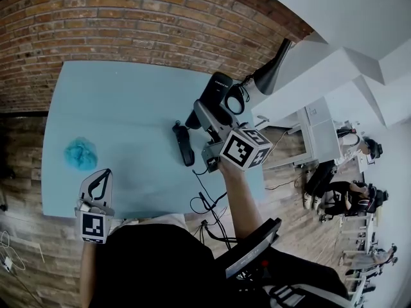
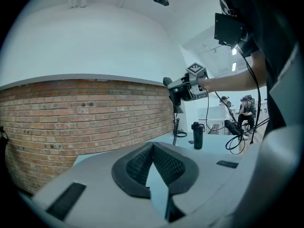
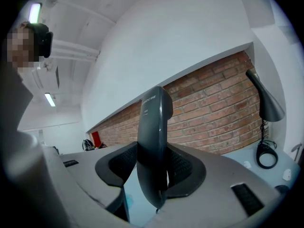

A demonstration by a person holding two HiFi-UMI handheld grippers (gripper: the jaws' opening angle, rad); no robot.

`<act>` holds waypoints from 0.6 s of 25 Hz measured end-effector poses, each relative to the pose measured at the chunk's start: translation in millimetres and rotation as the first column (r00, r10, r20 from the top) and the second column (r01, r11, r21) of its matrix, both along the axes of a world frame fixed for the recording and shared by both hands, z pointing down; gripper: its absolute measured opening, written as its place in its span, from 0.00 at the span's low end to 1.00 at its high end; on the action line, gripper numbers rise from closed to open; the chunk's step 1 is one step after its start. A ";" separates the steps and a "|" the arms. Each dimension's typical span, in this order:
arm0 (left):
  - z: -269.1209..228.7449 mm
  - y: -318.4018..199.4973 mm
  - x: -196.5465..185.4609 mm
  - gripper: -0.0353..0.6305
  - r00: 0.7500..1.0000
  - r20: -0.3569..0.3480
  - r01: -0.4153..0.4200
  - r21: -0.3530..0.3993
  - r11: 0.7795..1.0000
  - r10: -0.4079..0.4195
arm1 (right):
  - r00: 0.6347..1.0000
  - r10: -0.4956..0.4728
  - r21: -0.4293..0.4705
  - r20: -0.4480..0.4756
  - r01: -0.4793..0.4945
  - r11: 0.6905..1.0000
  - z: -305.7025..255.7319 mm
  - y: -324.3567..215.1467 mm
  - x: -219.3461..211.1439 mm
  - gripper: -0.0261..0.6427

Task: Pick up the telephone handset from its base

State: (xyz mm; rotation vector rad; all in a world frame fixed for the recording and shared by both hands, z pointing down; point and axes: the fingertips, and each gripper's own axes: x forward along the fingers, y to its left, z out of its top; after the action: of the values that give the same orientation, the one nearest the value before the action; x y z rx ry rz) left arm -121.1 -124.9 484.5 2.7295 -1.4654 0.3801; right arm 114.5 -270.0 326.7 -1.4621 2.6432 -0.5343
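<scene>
My left hand-held gripper (image 1: pixel 104 173) hangs at the near left edge of the table (image 1: pixel 128 108). Its jaws are closed tip to tip with nothing between them, and it is well apart from everything that matters. Just beyond it lies a crumpled blue thing (image 1: pixel 81 153).

Further right, near the table's right side, stands a dark upright piece (image 1: pixel 184 145) that I take for the base, though I cannot be sure.

Right of that, my right hand-held gripper (image 3: pixel 154 165) is clamped on the telephone handset (image 3: pixel 154 151). The pads press on its two sides, about the lower half. The handset's long axis stands upright, crossing the jaws, with most of its length above them. From the head view it hangs above the table, apart from the base, which sits down and to the left of it. Any return to the base would go that way. The lamp (image 3: pixel 266 101) is off to the right.
</scene>
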 end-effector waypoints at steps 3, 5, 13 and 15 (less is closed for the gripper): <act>-1.2 -0.6 1.8 0.09 1.000 -0.002 -0.002 0.016 1.000 0.002 | 0.999 -0.038 0.002 0.035 0.038 0.999 -9.2 6.6 -10.5 0.33; -3.4 -1.6 2.8 0.09 1.000 -0.012 0.000 0.034 0.999 0.001 | 0.997 -0.056 0.014 0.046 0.055 0.998 -17.9 13.6 -16.9 0.33; 1.4 0.3 4.9 0.09 1.000 -0.003 -0.011 -0.010 1.000 0.011 | 0.991 -0.123 0.105 0.045 0.118 0.988 -63.9 36.1 -43.5 0.33; 0.2 0.0 5.7 0.09 1.000 -0.007 -0.014 -0.006 1.000 0.014 | 0.989 -0.135 0.100 0.057 0.129 0.987 -68.2 41.8 -47.1 0.33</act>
State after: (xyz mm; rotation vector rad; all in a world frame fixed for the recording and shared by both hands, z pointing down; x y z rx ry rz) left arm -115.5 -125.0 484.7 2.7348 -1.4424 0.3751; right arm 67.4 -228.2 258.5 -1.2293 2.6885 -0.4489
